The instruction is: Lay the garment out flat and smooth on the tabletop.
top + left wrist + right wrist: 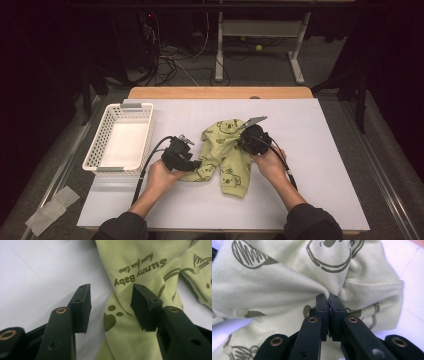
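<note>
Pinching a fold of the green baby garment (287, 290), the right hand-held gripper (329, 301) has its jaws fully closed on the cloth — prob. to anchor that side while the other gets sorted. The garment lies rumpled near the middle of the table (310, 165), w/ the white basket (120, 140) by the left edge, likely its destination. The left hand-held gripper (111, 303) stands about half open astride a narrow neck of fabric, pads not pressing yet — lined up for a 2nd grip.
</note>
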The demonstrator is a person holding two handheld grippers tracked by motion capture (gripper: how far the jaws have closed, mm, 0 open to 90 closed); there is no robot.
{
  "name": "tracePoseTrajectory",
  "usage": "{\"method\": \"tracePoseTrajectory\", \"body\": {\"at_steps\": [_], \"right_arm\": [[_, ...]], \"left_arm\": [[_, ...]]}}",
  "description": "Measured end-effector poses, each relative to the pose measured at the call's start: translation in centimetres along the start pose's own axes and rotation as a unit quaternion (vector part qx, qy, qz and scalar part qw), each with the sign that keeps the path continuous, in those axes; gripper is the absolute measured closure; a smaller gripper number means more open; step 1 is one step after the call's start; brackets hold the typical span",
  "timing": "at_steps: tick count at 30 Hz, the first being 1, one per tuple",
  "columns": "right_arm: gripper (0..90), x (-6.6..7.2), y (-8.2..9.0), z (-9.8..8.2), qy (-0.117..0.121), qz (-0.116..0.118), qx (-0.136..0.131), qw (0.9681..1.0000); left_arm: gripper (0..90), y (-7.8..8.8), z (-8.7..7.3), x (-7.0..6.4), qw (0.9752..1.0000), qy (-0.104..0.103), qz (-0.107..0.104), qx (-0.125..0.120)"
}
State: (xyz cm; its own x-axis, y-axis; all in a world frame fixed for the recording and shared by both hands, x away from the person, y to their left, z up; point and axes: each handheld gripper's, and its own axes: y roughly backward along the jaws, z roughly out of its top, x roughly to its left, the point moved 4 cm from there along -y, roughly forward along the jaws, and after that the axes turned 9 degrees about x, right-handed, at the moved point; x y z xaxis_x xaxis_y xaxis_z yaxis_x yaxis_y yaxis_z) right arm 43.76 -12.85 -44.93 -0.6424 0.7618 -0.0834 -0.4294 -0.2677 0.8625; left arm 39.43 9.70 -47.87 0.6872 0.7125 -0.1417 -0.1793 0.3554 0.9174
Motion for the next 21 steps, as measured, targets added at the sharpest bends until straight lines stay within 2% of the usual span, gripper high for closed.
{"method": "tracePoseTrajectory", "body": {"at_steps": [3,8,12,13,16,19,21], "right_arm": [[81.1,0.6,0.2,-0.5,0.004,0.012,0.004,0.9999],[73.0,1.1,2.1,-2.3,-0.006,0.030,-0.005,0.9995],[68.3,1.0,2.9,-4.5,-0.012,0.034,0.013,0.9993],[66.8,1.0,2.9,-4.9,-0.015,0.037,0.016,0.9991],[63.2,0.8,2.4,-5.9,-0.025,0.044,0.026,0.9984],[59.7,0.9,1.2,-6.3,-0.034,0.046,0.043,0.9974],[59.4,1.1,0.4,-6.3,-0.031,0.047,0.053,0.9970]], "left_arm": [[51.6,-0.1,0.0,-0.2,1.0000,-0.008,-0.003,0.004],[67.0,-0.5,0.0,-0.4,0.9996,-0.022,-0.015,0.009],[78.5,-0.5,0.2,-0.7,0.9995,-0.027,-0.016,0.006],[81.4,-0.4,0.2,-0.7,0.9994,-0.027,-0.019,0.005],[82.9,0.2,0.2,-0.9,0.9993,-0.033,-0.019,-0.002],[83.4,0.9,0.2,-1.0,0.9990,-0.037,-0.018,-0.014],[83.8,1.6,0.3,-0.8,0.9987,-0.042,-0.014,-0.024]]}}
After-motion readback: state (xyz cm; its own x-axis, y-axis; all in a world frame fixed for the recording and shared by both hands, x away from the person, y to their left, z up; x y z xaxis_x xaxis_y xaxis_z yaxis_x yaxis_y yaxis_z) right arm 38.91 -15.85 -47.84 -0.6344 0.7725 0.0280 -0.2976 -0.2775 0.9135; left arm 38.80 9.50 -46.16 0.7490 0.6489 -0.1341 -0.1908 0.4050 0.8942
